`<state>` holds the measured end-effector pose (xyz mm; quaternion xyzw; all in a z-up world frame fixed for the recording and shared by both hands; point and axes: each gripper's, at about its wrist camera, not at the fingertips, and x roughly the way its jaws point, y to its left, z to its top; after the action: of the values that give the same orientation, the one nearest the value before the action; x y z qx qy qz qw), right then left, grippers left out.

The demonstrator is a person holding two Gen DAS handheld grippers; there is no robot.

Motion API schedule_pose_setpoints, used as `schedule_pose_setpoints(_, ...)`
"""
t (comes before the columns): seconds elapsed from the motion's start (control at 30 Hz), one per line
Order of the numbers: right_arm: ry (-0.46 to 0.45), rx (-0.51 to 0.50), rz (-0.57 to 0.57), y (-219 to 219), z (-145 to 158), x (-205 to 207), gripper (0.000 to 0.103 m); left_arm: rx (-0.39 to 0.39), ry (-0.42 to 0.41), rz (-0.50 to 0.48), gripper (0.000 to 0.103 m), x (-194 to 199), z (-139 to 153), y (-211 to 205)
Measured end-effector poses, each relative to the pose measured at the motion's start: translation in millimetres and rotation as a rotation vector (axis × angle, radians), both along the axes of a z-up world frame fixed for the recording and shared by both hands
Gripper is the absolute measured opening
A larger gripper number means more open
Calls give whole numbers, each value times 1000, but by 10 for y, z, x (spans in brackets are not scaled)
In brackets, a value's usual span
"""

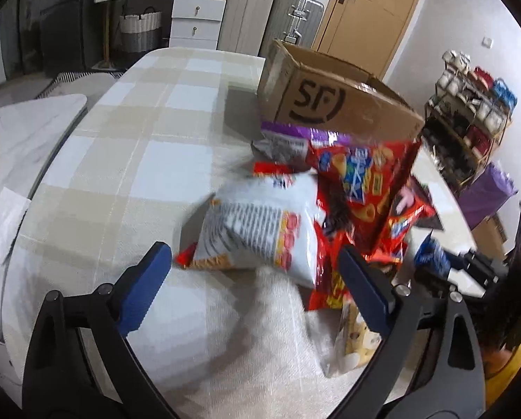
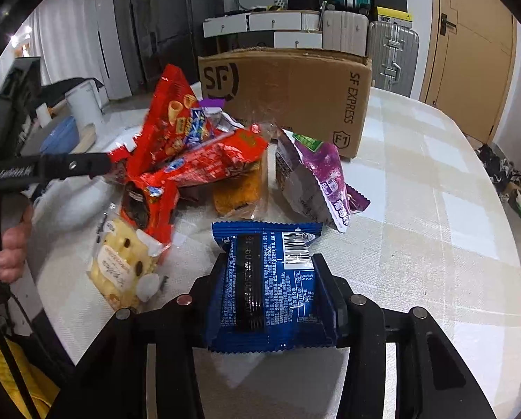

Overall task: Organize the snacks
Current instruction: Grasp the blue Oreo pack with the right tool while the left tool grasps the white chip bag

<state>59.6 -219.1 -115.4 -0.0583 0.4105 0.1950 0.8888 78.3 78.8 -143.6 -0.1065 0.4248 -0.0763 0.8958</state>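
Observation:
My right gripper [image 2: 270, 265] is shut on a blue snack packet [image 2: 269, 286] and holds it just above the table. A pile of snacks lies ahead: a red bag [image 2: 176, 129], a long red packet [image 2: 204, 167], a purple bag [image 2: 316, 181], an orange cake pack [image 2: 239, 192] and a yellow pastry pack [image 2: 120, 265]. The cardboard SF box [image 2: 288, 94] stands behind them. My left gripper [image 1: 257, 269] is open, its jaws on either side of a white striped bag [image 1: 260, 230] at the edge of the pile. The box [image 1: 337, 101] stands beyond it.
The checked tablecloth [image 1: 138, 132] has bare room left of the pile and right of the purple bag [image 2: 434, 209]. A shoe rack [image 1: 469, 118] stands past the table's edge. Drawers [image 1: 197, 14], suitcases [image 2: 393, 49] and a door [image 2: 469, 52] line the back wall.

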Motion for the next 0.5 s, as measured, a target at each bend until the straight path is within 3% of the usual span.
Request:
schedule_pose_setpoints(0.23,-5,31,14,48,54,-85,46,-65,49,-29,94,323,-76,116)
schedule_pose_setpoints(0.4,-3,51,11,33,75,-113,46,-159,79,-90,71,437,-189,127)
schedule_pose_setpoints(0.5,1,51,13,21,49,-78,46,-165,76,-94,66,477,-225,114)
